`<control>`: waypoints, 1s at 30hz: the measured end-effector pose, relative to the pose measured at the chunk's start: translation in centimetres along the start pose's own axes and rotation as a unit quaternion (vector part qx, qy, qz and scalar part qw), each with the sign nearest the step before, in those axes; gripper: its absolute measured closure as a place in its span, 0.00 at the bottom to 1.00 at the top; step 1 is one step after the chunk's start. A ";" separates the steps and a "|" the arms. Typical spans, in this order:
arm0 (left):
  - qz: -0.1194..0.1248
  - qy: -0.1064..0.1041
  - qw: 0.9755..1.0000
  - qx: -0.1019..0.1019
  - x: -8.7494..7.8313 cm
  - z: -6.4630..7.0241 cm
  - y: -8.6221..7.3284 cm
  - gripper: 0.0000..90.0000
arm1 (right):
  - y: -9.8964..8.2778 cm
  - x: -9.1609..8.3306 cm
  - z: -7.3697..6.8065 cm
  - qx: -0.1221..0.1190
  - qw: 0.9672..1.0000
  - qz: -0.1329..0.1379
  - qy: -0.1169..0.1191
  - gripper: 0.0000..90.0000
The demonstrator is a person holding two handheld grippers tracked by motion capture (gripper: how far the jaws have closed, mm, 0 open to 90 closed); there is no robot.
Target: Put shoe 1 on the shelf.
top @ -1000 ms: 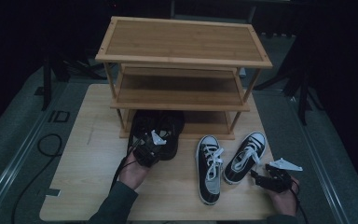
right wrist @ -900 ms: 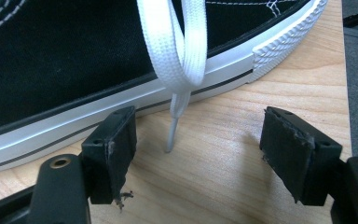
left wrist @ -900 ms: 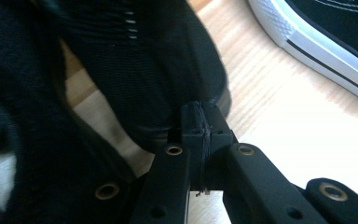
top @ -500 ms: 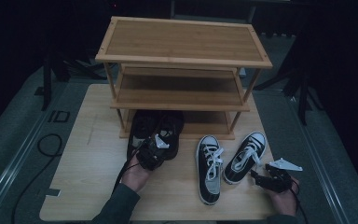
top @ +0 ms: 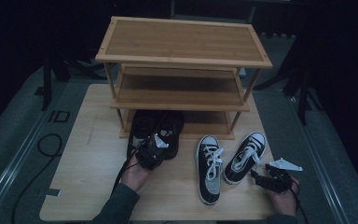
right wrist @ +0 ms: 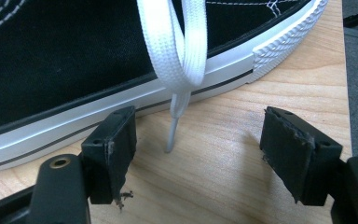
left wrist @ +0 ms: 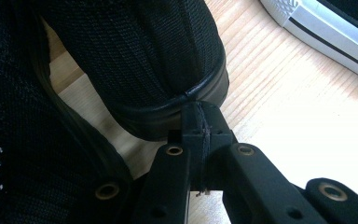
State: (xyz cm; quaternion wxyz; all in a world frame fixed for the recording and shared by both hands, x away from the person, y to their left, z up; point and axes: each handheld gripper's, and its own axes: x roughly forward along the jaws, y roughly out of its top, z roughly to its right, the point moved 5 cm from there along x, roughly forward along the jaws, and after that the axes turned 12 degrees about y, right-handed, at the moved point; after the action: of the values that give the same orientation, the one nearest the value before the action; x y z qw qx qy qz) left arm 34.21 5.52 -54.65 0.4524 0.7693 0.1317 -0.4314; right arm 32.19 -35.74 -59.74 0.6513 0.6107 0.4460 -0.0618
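Shoes everywhere, bamboo rack (top: pixel 182 46) at the back of the table (top: pixel 88 186). Left gripper (top: pixel 150 151) sits over the black knit shoes (top: pixel 156 130), parked at the rack's bottom shelf, and its jaws are clamped tight together w/ nothing between them, tips pressed against the rubber rim (left wrist: pixel 200 95) of one shoe. Looks like a nudge, not a pick. Right gripper (top: pixel 265 179) waits spread wide, nothing held, lace end (right wrist: pixel 173 130) of the black-and-white sneaker (top: pixel 244 156) dangling btwn its jaws; the other sneaker (top: pixel 209 168) lies just beside.

Handling guess: knit upper soft, collapses if pinched mid-body, prob light. Sole rim stiffer, heel collar the best bite. Laces too floppy to lift by.
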 end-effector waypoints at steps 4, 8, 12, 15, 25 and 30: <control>-0.001 0.017 1.000 -0.001 0.1 -0.4 0.2 1.00 | 0.0 0.0 0.0 0.000 1.000 0.000 0.000 0.30; -0.001 0.020 1.000 -0.006 0.4 -0.5 0.6 1.00 | 0.0 0.0 0.0 0.000 1.000 0.000 0.000 0.30; 0.000 0.025 1.000 -0.003 0.7 -0.4 1.0 1.00 | 0.0 0.0 0.0 0.000 1.000 0.000 0.000 0.30; 0.001 0.027 1.000 0.000 0.9 -0.1 1.3 1.00 | 0.0 0.0 0.0 0.000 1.000 0.000 0.000 0.30; 0.001 0.037 0.999 0.009 1.2 0.4 1.7 0.99 | 0.0 0.0 0.0 0.000 1.000 0.000 0.001 0.29; -0.010 0.049 0.999 0.011 1.5 0.1 0.9 0.98 | 0.0 0.0 0.0 0.000 1.000 0.000 0.001 0.29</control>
State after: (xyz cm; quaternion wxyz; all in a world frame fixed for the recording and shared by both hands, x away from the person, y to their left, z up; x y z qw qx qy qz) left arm 35.53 4.65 -55.30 0.4321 0.7932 0.1568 -0.3994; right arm 32.22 -35.72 -59.75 0.6510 0.6108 0.4464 -0.0610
